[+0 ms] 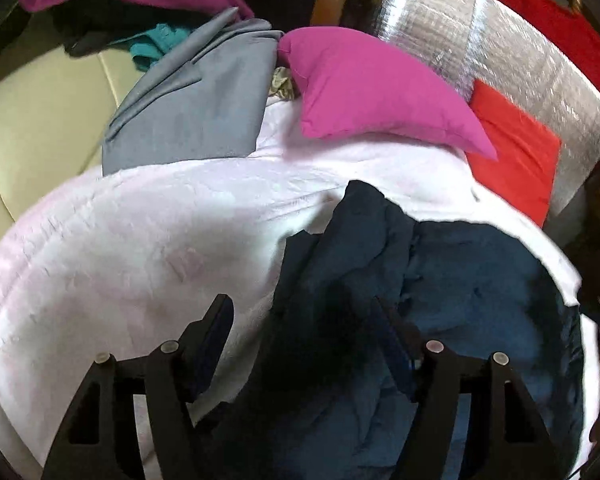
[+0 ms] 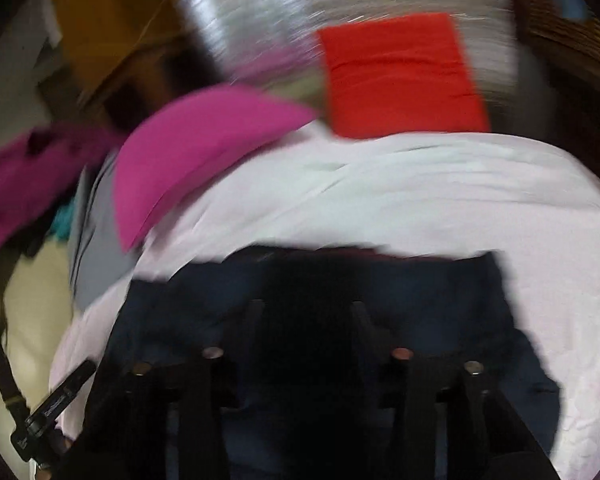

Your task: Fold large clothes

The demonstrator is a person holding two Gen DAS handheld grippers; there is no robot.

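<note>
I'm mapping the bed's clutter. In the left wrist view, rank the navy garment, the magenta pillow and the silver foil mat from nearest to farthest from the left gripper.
1. Navy garment: between the left gripper's fingers.
2. Magenta pillow: beyond, centre.
3. Silver foil mat: farthest, upper right.

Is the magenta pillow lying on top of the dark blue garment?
No: in the left wrist view the magenta pillow rests further back on the pale pink blanket, clear of the dark blue garment.

Left tool [image 1: 304,320] gapes wide — right tool [image 2: 306,308] narrower, both angled downward.
</note>
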